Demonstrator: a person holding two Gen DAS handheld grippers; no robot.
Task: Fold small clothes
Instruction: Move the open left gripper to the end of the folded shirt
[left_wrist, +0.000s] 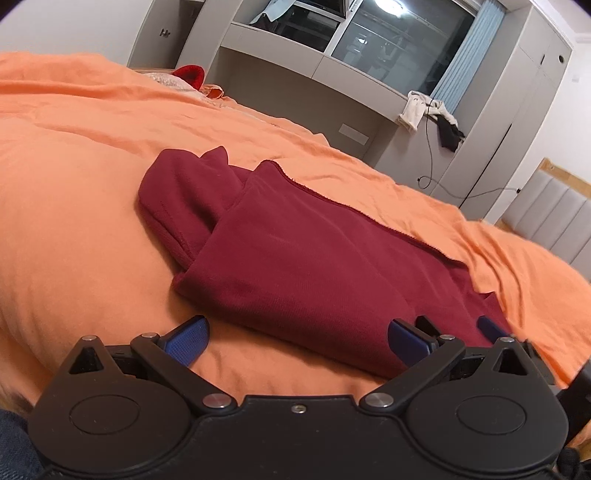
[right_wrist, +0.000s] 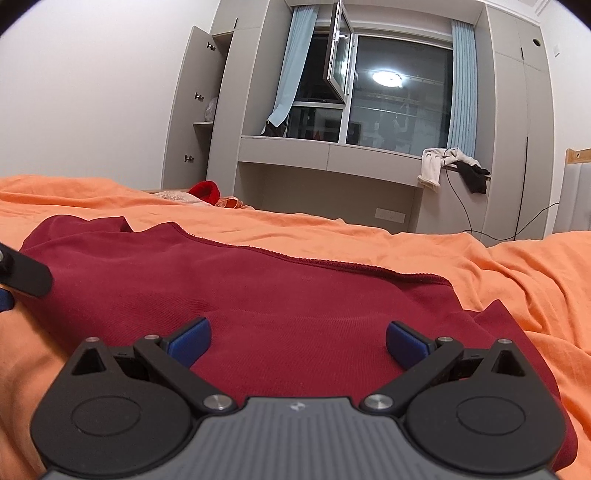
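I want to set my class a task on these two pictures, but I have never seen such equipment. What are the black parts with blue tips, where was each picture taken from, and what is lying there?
No robot here: a person holds a two-finger claw in each hand, with a wide-angle camera on each looking forward along its fingers. One picture comes from the left claw, the other from the right claw. The blue pieces are the finger pads. Both claws are open and hold nothing. On the orange bedspread lies a dark red garment, already partly folded. The right claw hangs over the garment's near edge. Behind are a window and grey cupboards.
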